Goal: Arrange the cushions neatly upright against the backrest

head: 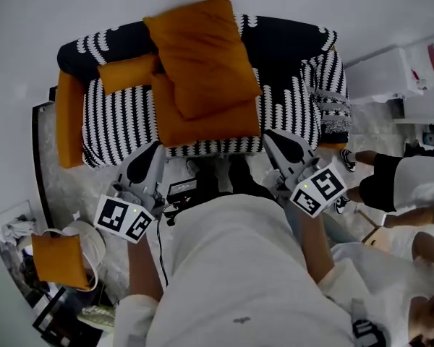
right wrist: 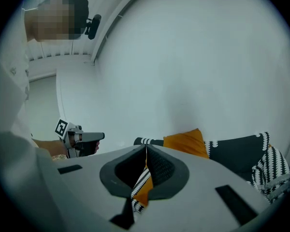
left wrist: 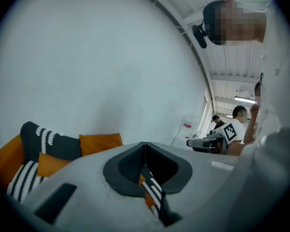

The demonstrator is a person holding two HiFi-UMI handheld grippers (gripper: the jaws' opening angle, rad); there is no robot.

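Observation:
A black-and-white striped sofa [head: 123,118] stands in front of me. One large orange cushion [head: 202,49] leans tilted against the backrest, on top of a second orange cushion [head: 217,125] that lies flat on the seat. A small orange bolster [head: 126,73] rests at the back left, and an orange pad [head: 70,118] covers the left armrest. My left gripper [head: 155,150] and right gripper [head: 275,139] hover at the seat's front edge, both shut and holding nothing. The left gripper [left wrist: 145,145] and the right gripper [right wrist: 146,150] each show jaws pressed together.
On the floor at the lower left, a white basket [head: 87,237] holds another orange cushion [head: 58,259]. A black device [head: 182,190] lies on the floor between my grippers. People [head: 405,183] stand at the right near a white cabinet [head: 390,74].

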